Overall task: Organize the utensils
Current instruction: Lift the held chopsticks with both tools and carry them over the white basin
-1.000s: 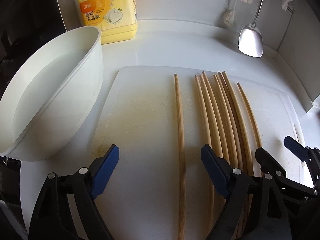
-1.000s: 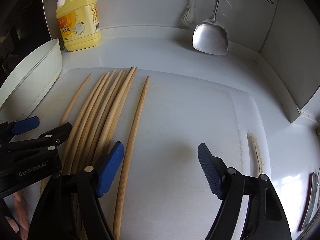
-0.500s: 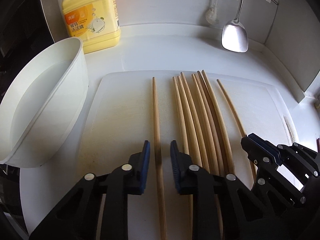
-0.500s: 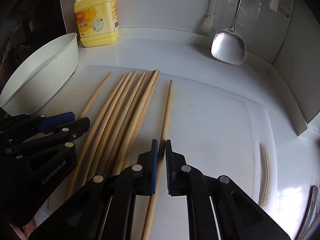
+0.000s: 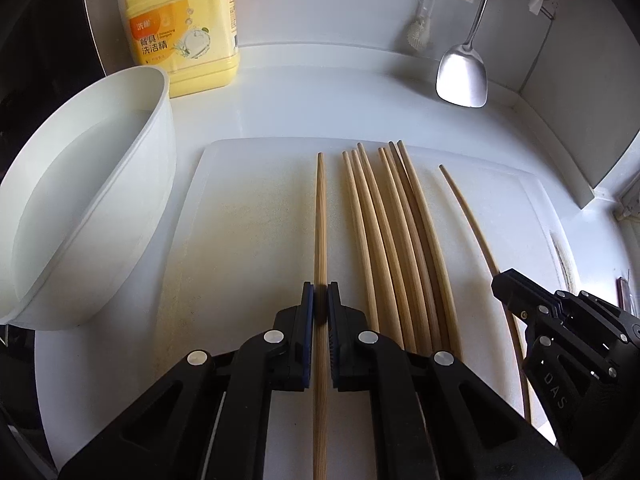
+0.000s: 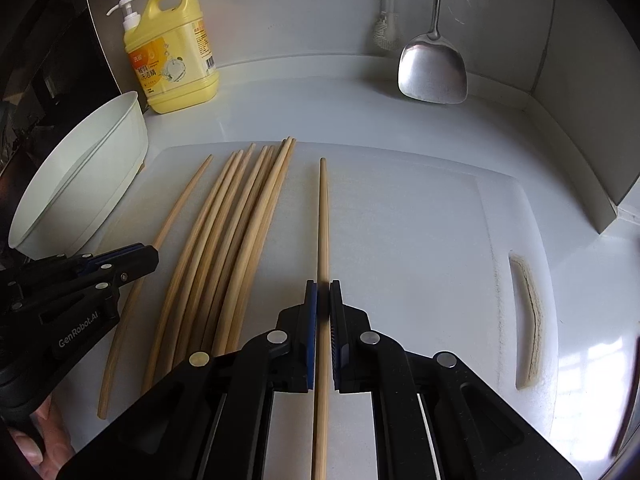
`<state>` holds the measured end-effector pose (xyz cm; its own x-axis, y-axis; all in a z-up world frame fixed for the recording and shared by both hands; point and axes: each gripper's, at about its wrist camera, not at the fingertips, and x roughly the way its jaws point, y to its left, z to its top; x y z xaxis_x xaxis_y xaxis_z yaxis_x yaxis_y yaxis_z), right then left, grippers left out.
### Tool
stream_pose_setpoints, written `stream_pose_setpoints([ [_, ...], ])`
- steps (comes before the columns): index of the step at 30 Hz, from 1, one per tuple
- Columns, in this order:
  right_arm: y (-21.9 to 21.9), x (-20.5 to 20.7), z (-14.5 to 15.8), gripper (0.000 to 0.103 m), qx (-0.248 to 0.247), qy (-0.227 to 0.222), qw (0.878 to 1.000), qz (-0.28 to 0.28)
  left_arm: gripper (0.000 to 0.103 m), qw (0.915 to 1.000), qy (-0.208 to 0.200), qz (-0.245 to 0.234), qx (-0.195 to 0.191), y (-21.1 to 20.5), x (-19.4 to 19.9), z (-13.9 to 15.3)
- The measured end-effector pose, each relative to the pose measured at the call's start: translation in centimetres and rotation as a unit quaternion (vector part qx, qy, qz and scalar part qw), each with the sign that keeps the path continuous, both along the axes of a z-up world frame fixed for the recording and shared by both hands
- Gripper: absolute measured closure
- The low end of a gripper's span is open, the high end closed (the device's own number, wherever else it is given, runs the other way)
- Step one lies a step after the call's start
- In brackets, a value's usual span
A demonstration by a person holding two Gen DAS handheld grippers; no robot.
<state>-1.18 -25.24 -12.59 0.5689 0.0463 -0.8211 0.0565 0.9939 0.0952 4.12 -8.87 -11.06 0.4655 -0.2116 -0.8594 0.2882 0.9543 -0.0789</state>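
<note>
Got the left gripper point(image 5: 321, 300) clamped on the leftmost chopstick point(image 5: 321, 220), jaws just done closing with the stick pinched between them at its near half. Same deal on the other side: right gripper point(image 6: 323, 296) with jaws together on the rightmost chopstick point(image 6: 323, 208), also toward the near end. Both sticks flat on the white cutting board point(image 5: 248, 200), tips pointing far. Between the two, a tight bundle of chopsticks point(image 5: 392, 240), fanned slightly, a bare strip of board on either side of it.

Plenty of open board left of the leftmost stick, up to the board's left edge. Just past that edge, a big white bowl point(image 5: 132, 216), tilted. Lots of bare board right of the rightmost stick too, out to the handle slot by the right edge. Beyond the far edge, clear table point(image 5: 320, 100), then a yellow detergent bottle point(image 5: 184, 28) far left and a metal spatula point(image 5: 462, 80) hanging far right.
</note>
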Motion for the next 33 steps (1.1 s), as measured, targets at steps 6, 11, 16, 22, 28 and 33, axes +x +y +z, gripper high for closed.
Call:
stream_pose_setpoints([
  [6,0.0,-0.8,2.7,0.097,0.007,-0.017,1.0,0.002,0.096,0.9998,-0.011,0.0,-0.019,1.6,-0.6,2.7],
  [11,1.7,-0.6,6.3,0.097,0.026,-0.046,0.999,0.014,0.096,0.9986,-0.034,0.014,-0.038,4.6,-0.7,6.3],
  [16,5.5,1.0,10.2,0.097,0.046,-0.081,0.995,0.048,0.096,0.9957,-0.065,0.042,-0.05,9.0,-0.1,10.0],
  [22,12.3,4.9,13.4,0.097,0.077,-0.107,0.986,0.1,0.096,0.9899,-0.091,0.097,-0.05,16.4,2.2,12.9],
  [28,19.4,10.0,14.0,0.097,0.094,-0.109,0.98,0.141,0.096,0.987,-0.096,0.126,-0.028,22.6,6.4,12.9],
  [33,23.7,14.0,12.1,0.097,0.107,-0.076,0.98,0.148,0.096,0.9895,-0.069,0.126,-0.02,25.2,9.5,10.5],
])
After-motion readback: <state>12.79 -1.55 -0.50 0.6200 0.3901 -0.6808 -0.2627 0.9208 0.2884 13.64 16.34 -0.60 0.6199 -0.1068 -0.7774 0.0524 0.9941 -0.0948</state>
